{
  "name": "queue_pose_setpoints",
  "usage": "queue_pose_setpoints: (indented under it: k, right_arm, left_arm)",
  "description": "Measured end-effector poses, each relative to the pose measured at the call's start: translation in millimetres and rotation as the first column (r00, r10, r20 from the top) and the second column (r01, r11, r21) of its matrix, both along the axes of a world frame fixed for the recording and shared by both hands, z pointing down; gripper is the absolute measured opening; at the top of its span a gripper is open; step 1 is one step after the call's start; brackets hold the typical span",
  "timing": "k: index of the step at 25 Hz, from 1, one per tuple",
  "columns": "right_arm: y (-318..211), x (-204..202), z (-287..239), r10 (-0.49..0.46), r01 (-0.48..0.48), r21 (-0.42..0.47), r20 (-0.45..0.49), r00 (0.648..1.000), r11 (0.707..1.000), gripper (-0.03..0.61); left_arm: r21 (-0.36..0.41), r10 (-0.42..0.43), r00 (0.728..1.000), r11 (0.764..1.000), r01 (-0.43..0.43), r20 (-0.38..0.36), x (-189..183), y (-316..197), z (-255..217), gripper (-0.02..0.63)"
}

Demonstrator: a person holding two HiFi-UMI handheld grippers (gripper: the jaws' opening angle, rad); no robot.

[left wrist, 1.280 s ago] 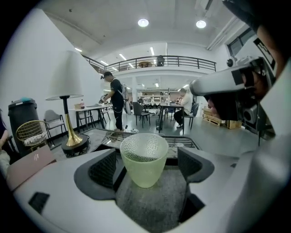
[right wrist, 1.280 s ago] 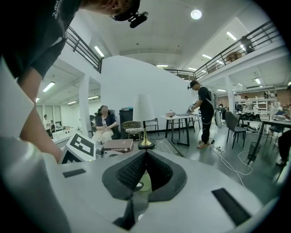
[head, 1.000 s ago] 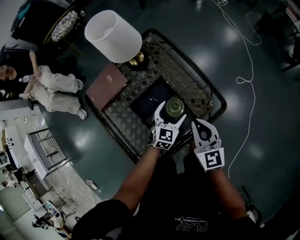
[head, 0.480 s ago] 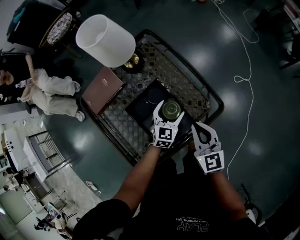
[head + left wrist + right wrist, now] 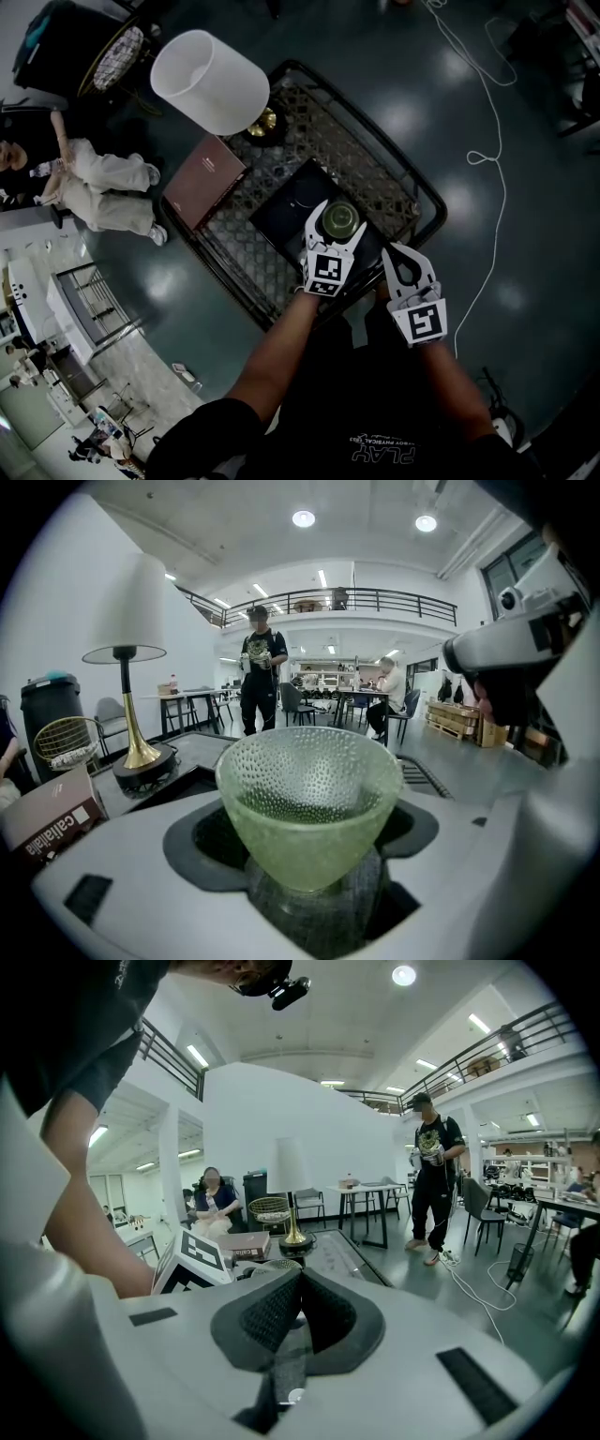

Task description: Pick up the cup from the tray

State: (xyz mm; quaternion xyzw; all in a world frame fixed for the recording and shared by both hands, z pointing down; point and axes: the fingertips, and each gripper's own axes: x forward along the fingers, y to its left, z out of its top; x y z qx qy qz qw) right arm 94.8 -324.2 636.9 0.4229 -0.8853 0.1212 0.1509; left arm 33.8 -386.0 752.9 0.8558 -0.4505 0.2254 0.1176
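Observation:
A pale green dimpled glass cup [image 5: 339, 215] stands upright on a dark tray [image 5: 286, 200] on the wire-lattice table [image 5: 384, 164]. My left gripper [image 5: 341, 226] reaches over the tray with one jaw on each side of the cup. In the left gripper view the cup [image 5: 307, 799] fills the gap between the jaws, low down by the dark pads. The jaws are closing, and I see no firm press on the glass. My right gripper [image 5: 409, 263] hovers near the table's front edge, right of the left one. Its pads [image 5: 281, 1312] meet with nothing between them.
A lamp with a white shade [image 5: 208, 80] and brass base [image 5: 260, 122] stands at the table's far left corner. A maroon book [image 5: 208, 176] lies beside it. A person sits on the floor to the left [image 5: 98, 173]. A white cable [image 5: 494, 159] trails on the right.
Since a second ago the view has shifted slightly and my left gripper has moved forward, so the cup now sits deeper between its jaws. The right gripper has barely moved.

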Motion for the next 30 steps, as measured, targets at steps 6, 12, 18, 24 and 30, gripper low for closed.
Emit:
queue_pose_setpoints:
  k: [6, 12, 18, 24, 30]
  right_arm:
    - [1, -8, -9, -0.017, 0.017, 0.027, 0.005, 1.0, 0.999, 0.011]
    - [4, -17, -16, -0.032, 0.032, 0.044, 0.007, 0.999, 0.999, 0.011]
    - [6, -26, -43, -0.059, 0.056, 0.115, 0.016, 0.998, 0.992, 0.011]
    - [8, -31, -87, -0.041, 0.028, 0.181, 0.064, 0.997, 0.983, 0.011]
    - [14, -35, -111, -0.023, 0.001, 0.233, 0.091, 0.996, 0.973, 0.011]
  left_arm:
    - [0.021, 0.038, 0.999, 0.999, -0.038, 0.012, -2, 7, -21, 0.383]
    - [0.061, 0.047, 0.999, 0.997, -0.046, -0.018, -4, 17, -59, 0.383]
    - [0.086, 0.065, 0.998, 0.994, -0.063, -0.023, -8, 34, -96, 0.383]
    - [0.115, 0.09, 0.996, 0.99, -0.086, -0.023, -10, 53, -134, 0.383]
    - [0.153, 0.079, 0.996, 0.985, -0.073, -0.038, -19, 67, -169, 0.383]
